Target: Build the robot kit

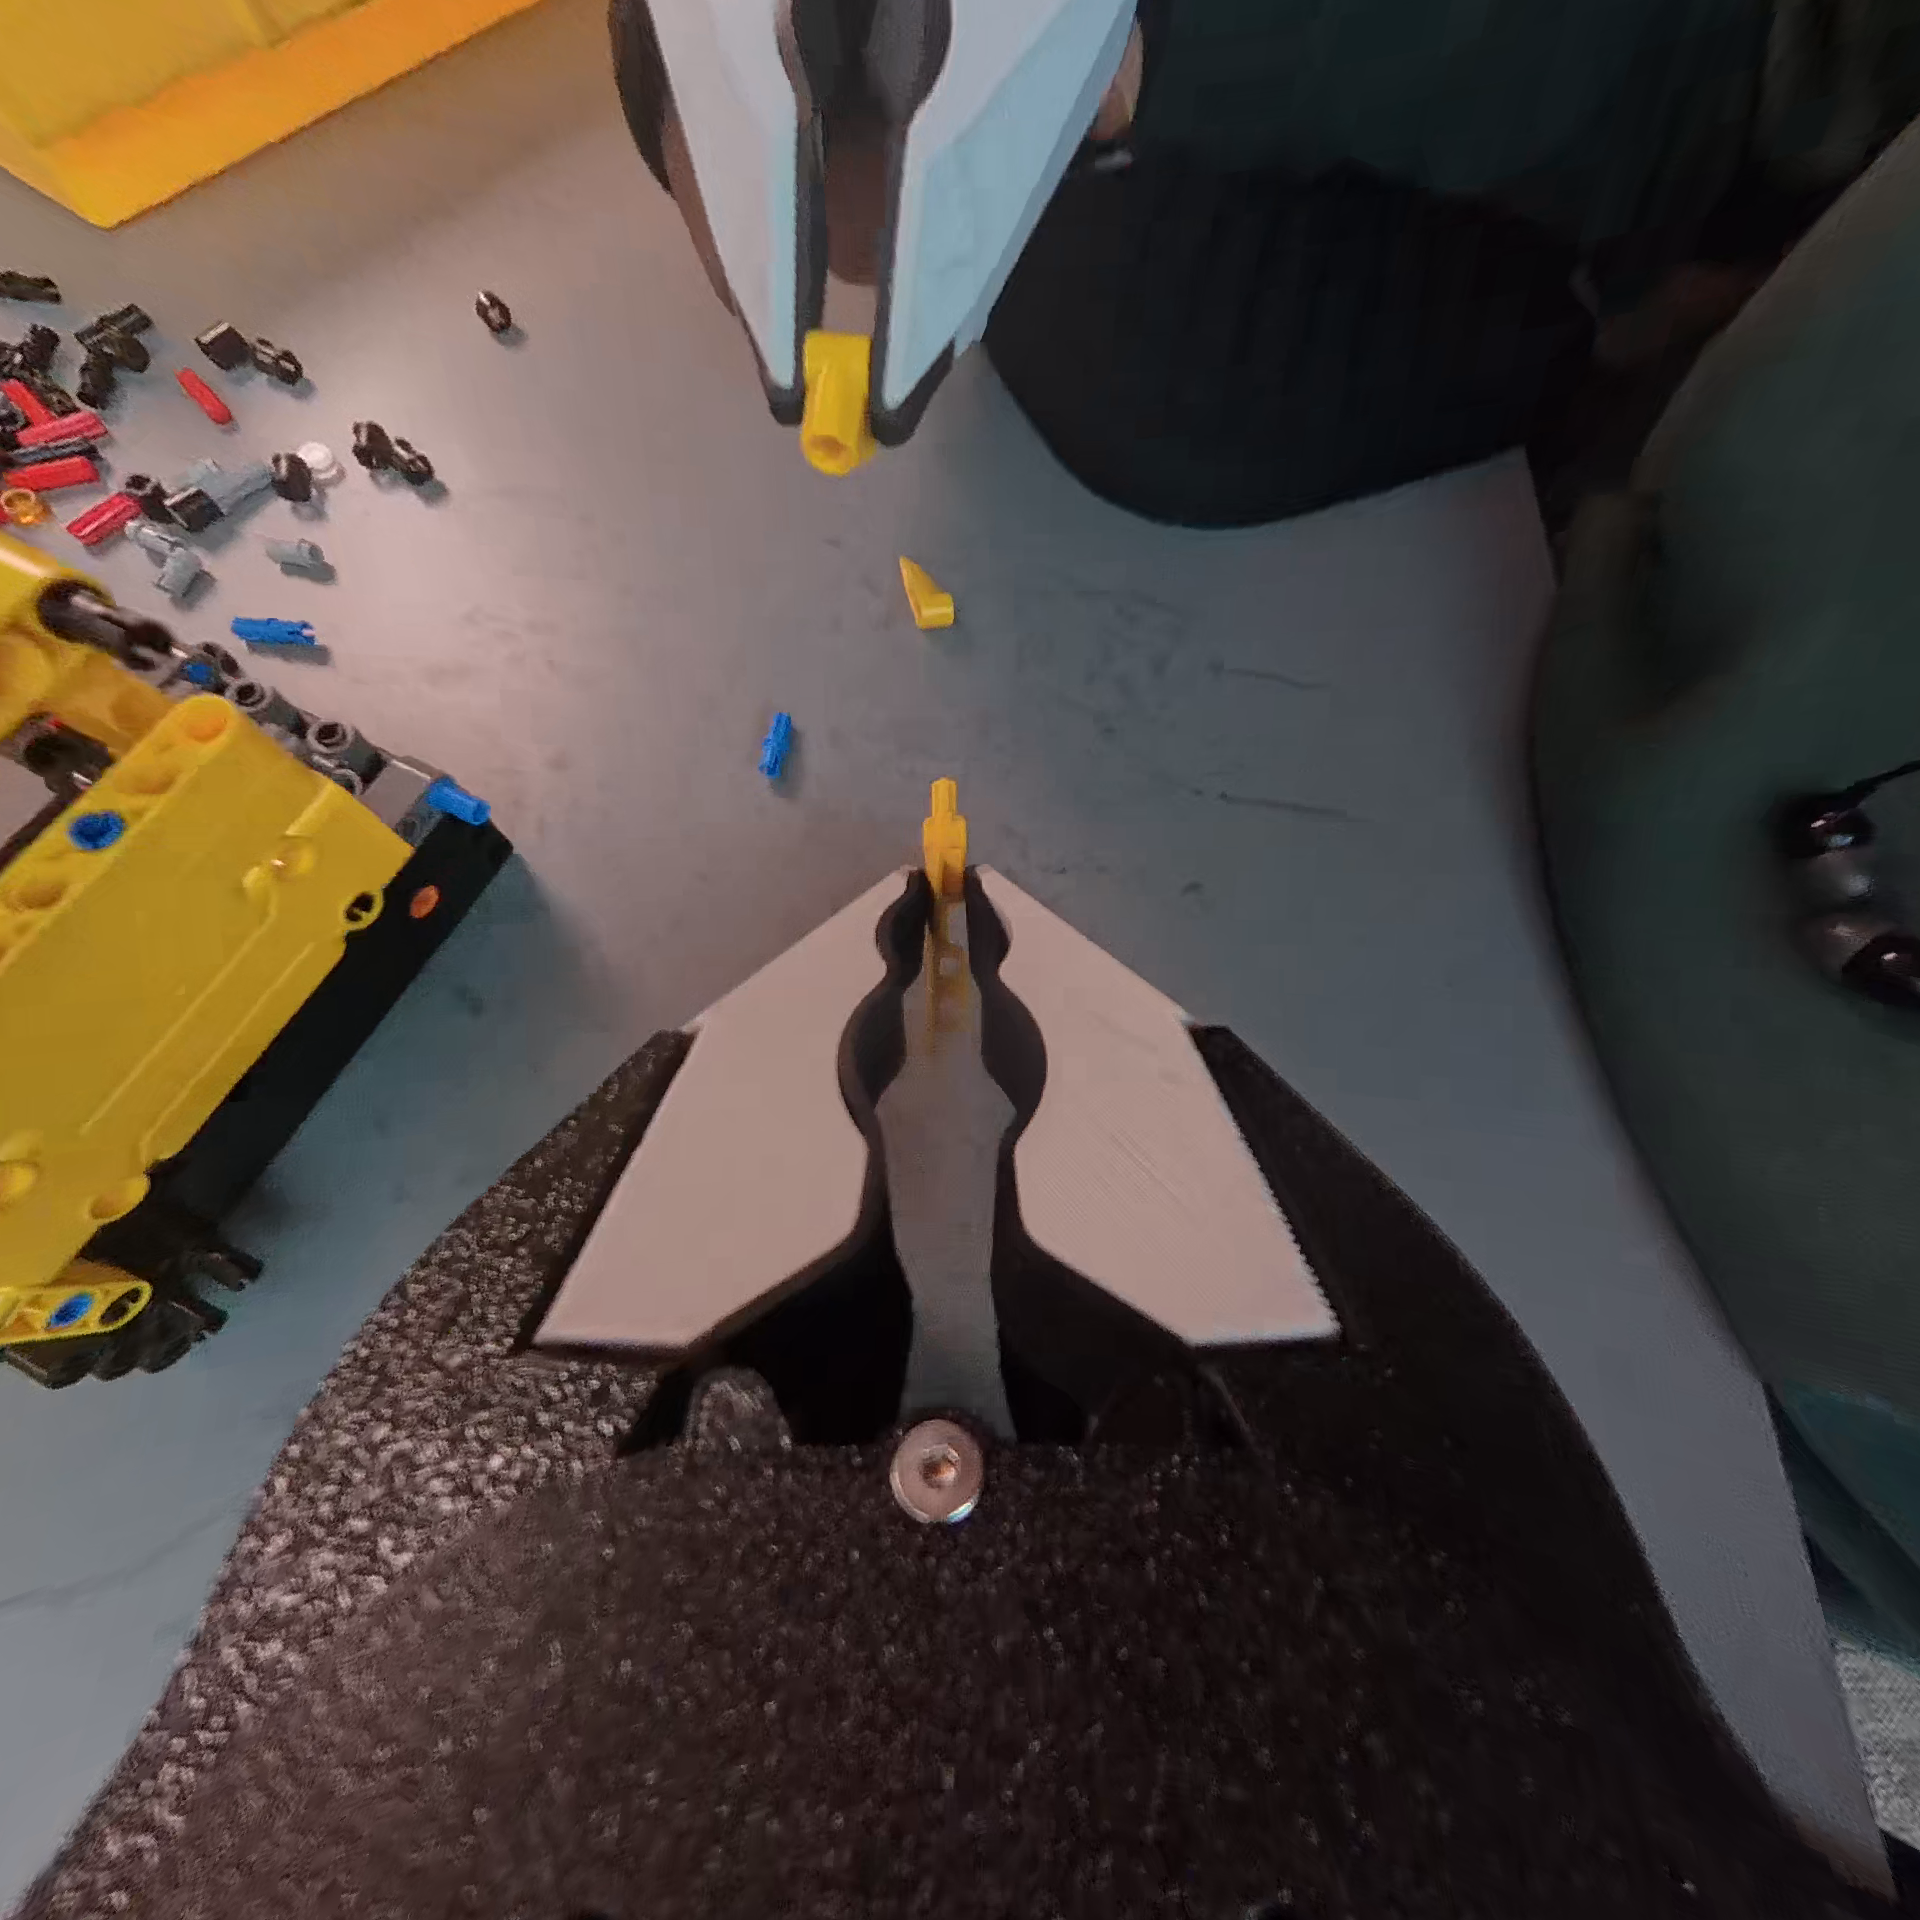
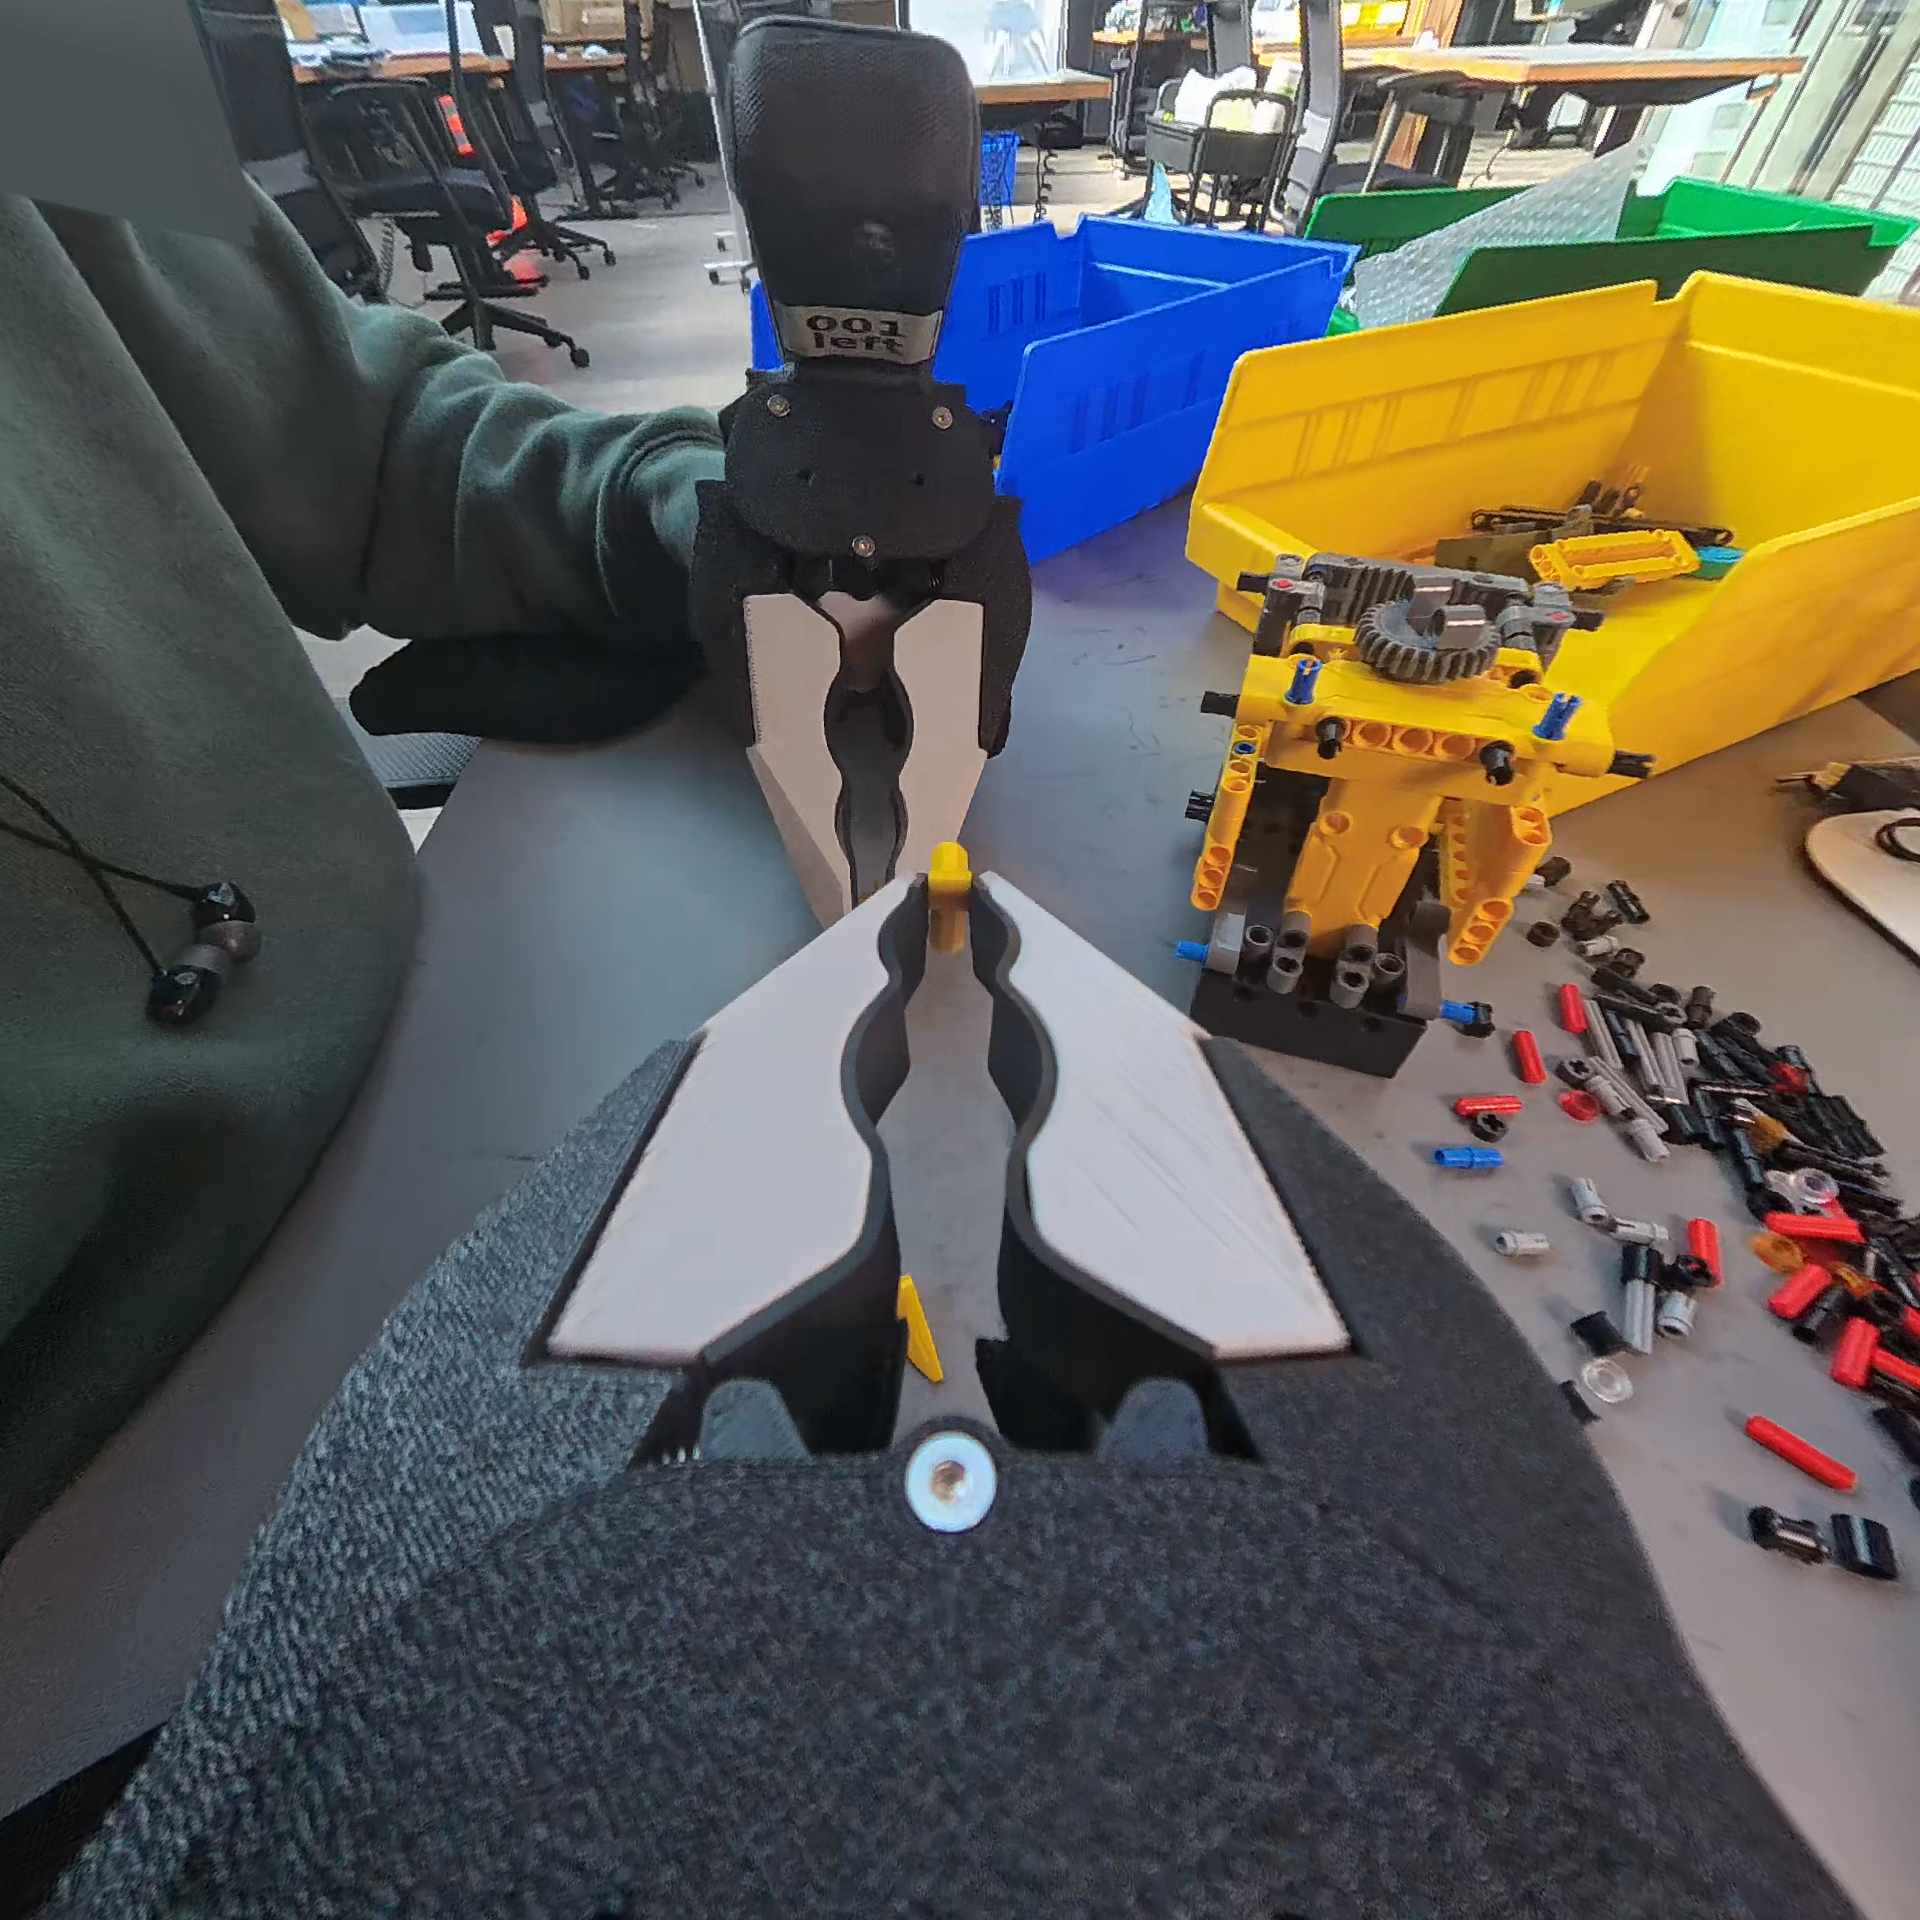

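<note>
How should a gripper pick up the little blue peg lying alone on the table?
Grip the blue peg across its thin middle, coming straight down from above. It lies flat on the grey table with bare space on both long sides, so the fingers can close across its narrow width.

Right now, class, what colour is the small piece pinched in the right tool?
Yellow. The small piece shows best in the right wrist view, clamped at the tool's tips.

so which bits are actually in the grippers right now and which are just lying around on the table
In hand:
- left gripper: thin yellow pin piece
- right gripper: yellow connector

Lying about:
- yellow model
- loose parts pile
- yellow wedge piece
- blue pin
- yellow bin
</note>
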